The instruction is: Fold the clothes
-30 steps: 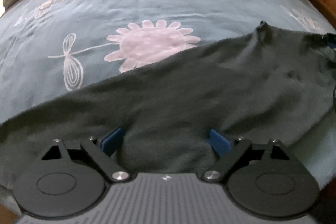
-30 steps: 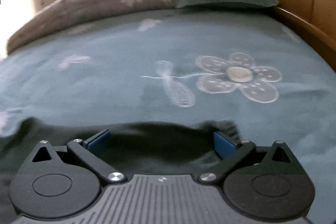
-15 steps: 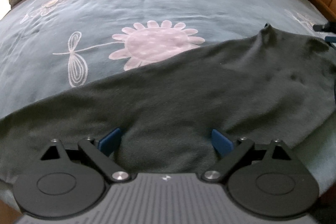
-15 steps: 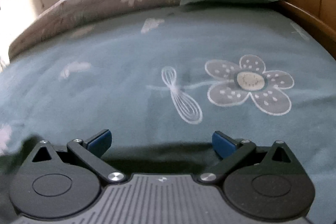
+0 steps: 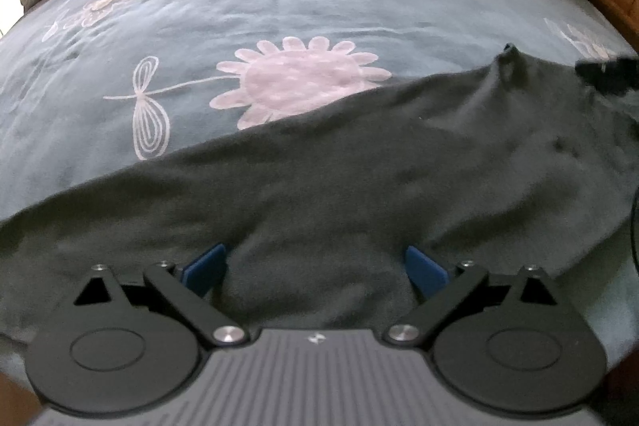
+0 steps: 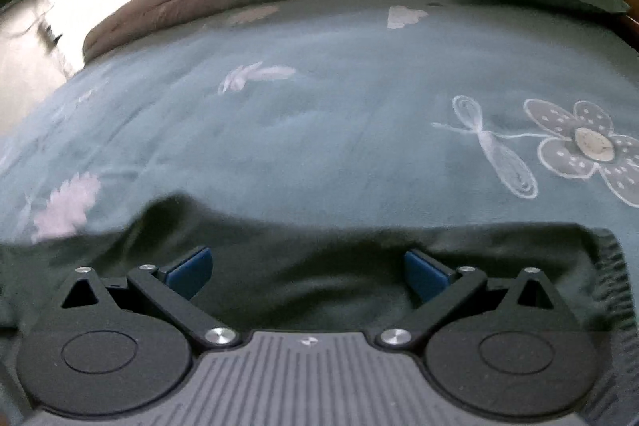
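While the dark garment lies spread in a long band across the near part of the bed, both sets of fingers stand wide apart with nothing pinched between them. The left gripper hangs low over the cloth's middle, its blue fingers at or just above the fabric; whether they touch it I cannot tell. The right gripper sits over the garment's far-side edge, near a ribbed hem or cuff at the right; its fingers are equally released. What kind of garment it is stays unclear, though the ribbing suggests a knitted top.

By my reading, this fits either settling the cloth flat ahead of a fold or letting go after laying one down; the flat, single-looking layer does not settle which. Any coming grasp would call for closing on an edge of the cloth only, without catching the flowered bedsheet beneath.
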Action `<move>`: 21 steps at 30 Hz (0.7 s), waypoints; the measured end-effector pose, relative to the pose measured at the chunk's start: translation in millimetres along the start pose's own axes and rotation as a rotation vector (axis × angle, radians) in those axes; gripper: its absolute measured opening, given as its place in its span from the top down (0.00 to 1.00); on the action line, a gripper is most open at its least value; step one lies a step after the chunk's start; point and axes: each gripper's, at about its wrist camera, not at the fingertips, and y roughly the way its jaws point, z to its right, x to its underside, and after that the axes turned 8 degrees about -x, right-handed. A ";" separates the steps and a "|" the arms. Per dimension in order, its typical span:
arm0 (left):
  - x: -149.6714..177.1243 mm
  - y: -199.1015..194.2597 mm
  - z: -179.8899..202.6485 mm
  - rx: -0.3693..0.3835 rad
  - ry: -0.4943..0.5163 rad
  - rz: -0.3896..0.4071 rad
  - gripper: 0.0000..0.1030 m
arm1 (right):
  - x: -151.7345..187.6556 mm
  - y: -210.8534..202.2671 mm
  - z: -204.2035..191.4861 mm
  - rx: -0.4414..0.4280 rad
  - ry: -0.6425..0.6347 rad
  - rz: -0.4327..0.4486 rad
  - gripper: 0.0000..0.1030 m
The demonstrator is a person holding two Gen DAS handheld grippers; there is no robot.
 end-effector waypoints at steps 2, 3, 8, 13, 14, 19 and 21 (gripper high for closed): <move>1.0 -5.2 1.9 -0.004 0.028 0.008 0.06 | -4.6 -3.1 -5.6 -0.032 0.016 0.022 0.00; 2.1 -6.2 2.0 0.003 0.037 0.010 0.06 | -3.3 -5.0 -8.4 -0.029 0.019 0.026 0.00; 10.4 -5.5 -3.2 0.016 0.037 -0.014 0.06 | 7.5 -14.9 -22.0 0.012 0.026 0.038 0.00; 16.3 -24.9 -21.8 0.024 0.024 0.059 0.06 | 18.2 -24.8 -35.6 0.053 0.032 0.050 0.00; 17.4 -27.8 -26.6 0.014 0.021 0.079 0.06 | 20.4 -26.8 -38.4 0.061 0.034 0.052 0.00; 30.2 -27.7 -50.7 0.013 -0.012 0.144 0.06 | 59.1 -30.2 -56.0 0.116 0.006 -0.022 0.00; 36.1 -26.3 -59.3 0.021 -0.026 0.162 0.06 | 75.8 -27.1 -59.6 0.158 -0.010 -0.058 0.00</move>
